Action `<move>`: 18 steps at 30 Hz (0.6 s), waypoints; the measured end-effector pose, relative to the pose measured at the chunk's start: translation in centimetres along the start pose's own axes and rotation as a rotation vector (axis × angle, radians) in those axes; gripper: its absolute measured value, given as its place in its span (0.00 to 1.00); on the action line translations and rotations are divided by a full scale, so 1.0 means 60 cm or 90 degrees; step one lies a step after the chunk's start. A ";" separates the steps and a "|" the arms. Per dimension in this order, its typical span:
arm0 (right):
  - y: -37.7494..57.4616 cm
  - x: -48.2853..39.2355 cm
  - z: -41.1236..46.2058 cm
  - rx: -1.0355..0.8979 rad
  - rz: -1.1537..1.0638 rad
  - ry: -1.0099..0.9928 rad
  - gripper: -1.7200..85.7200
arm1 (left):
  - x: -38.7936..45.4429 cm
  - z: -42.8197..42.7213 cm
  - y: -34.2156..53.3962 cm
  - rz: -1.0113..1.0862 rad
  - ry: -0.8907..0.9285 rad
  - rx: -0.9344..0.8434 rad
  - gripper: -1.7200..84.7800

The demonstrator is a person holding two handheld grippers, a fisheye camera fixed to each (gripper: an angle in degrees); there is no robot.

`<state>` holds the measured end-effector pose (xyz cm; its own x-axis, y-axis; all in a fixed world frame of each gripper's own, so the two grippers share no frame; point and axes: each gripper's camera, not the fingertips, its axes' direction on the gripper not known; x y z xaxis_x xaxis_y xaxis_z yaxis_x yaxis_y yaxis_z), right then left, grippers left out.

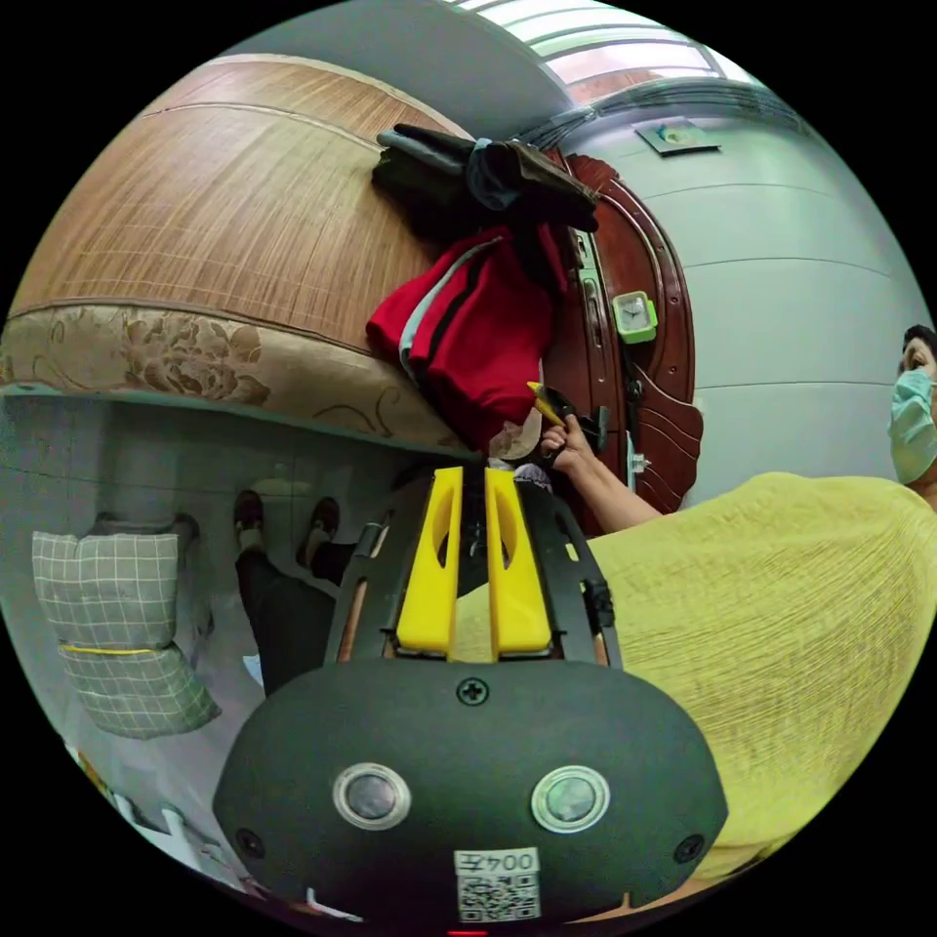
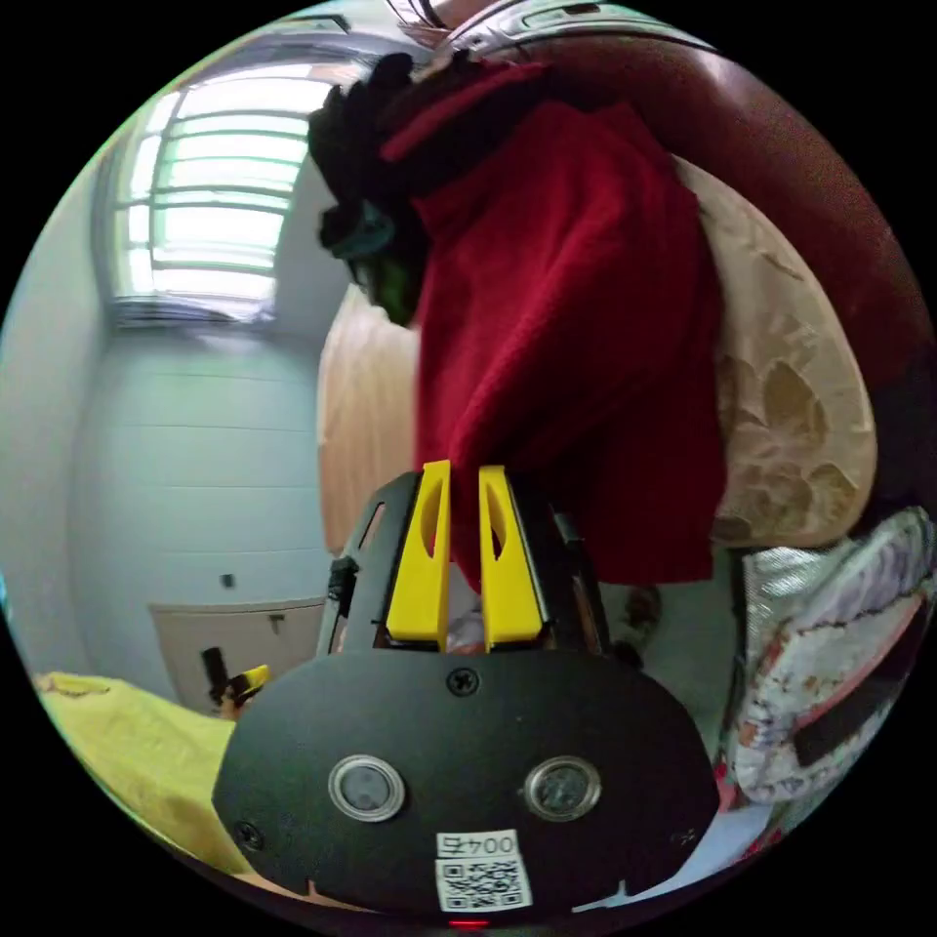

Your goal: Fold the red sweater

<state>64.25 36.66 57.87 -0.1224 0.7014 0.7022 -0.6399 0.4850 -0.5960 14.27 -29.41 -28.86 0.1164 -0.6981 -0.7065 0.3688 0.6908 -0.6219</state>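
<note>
A red sweater [image 2: 576, 322] hangs over the edge of a bed [image 1: 195, 215] topped with a woven mat, beneath a heap of dark clothes [image 1: 478, 176]; its upper part is buried under that heap. In the left gripper view the garment shows pale and dark stripes along one side. The right gripper [image 2: 465, 488] has its yellow jaws nearly together at the sweater's lower hem, with red cloth between them, though whether both press on it is hard to tell. The left gripper [image 1: 473, 488] hangs off the bed, jaws nearly closed on nothing, in front of the person's yellow top [image 1: 781, 605]. A small green clock [image 1: 634, 317] sits on the wooden headboard [image 1: 654, 293]. Printed tags on both grippers are too small to make out.
</note>
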 end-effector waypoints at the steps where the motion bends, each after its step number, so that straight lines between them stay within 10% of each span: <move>1: -0.002 -0.006 -0.008 0.008 -0.013 -0.047 0.08 | 0.002 -0.001 -0.002 0.006 -0.002 0.001 0.08; 18: 0.041 -0.495 0.060 0.023 -0.406 -0.495 0.08 | 0.118 -0.060 -0.145 0.352 -0.037 0.084 0.29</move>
<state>63.58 15.15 36.94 -0.2018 -0.2260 0.9530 -0.7794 0.6263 -0.0166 8.55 -39.71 -29.67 0.3745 -0.2507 -0.8927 0.3504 0.9296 -0.1140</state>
